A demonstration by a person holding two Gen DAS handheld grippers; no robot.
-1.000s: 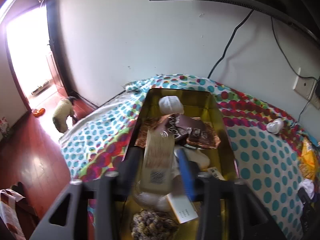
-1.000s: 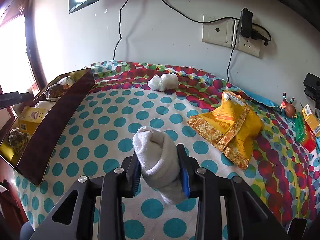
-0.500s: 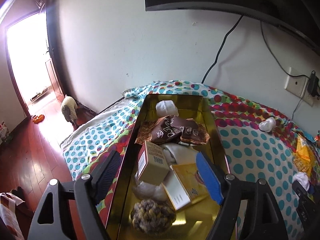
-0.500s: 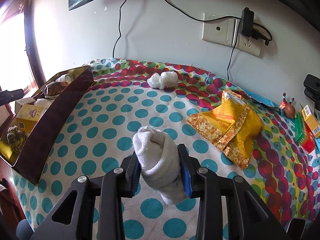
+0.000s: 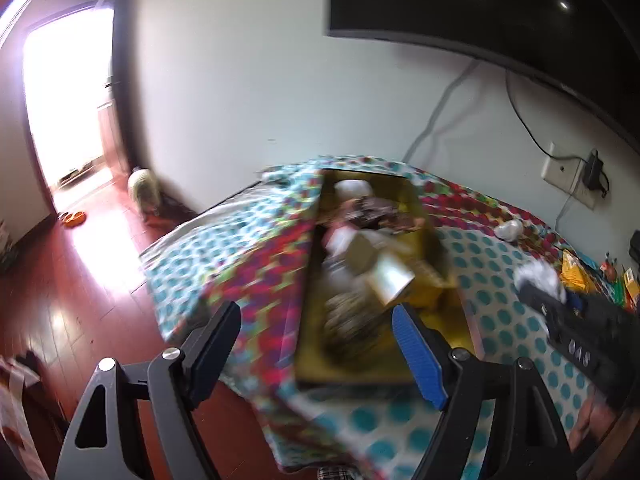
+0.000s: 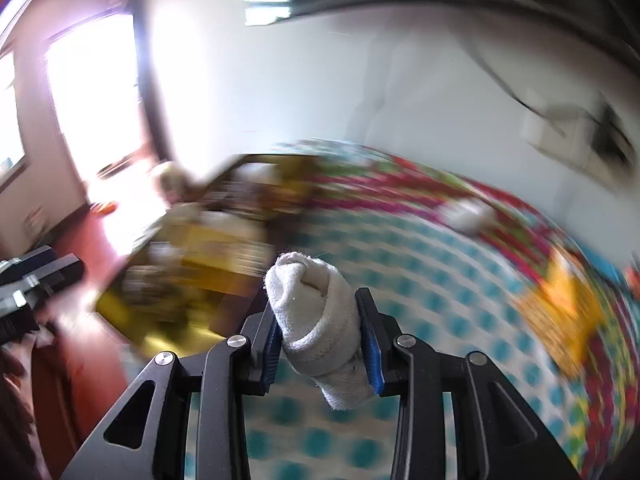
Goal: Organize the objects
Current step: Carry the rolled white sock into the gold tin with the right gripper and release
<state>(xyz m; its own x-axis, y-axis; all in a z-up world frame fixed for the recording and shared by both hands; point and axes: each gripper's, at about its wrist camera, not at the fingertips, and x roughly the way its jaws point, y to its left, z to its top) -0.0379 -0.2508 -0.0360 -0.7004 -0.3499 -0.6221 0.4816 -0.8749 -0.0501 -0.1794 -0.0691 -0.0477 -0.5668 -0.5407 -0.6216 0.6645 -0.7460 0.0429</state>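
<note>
Sock roll (image 6: 320, 316) sits clamped between right claw (image 6: 322, 344) pads; left claw (image 5: 316, 344) gapes empty.

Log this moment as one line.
left claw: open, empty | right claw: shut on rolled white sock | gold rectangular tray: holds boxes, packets

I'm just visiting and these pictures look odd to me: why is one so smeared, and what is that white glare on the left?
Right wrist view: the spotted cloth and gold tray streak with motion blur, while the rolled white sock in the right gripper stays sharp. Left wrist view: milder blur on the tray; the left gripper is crisp. In both, the doorway is blown out white, and the walls bow from the fisheye lens.
</note>
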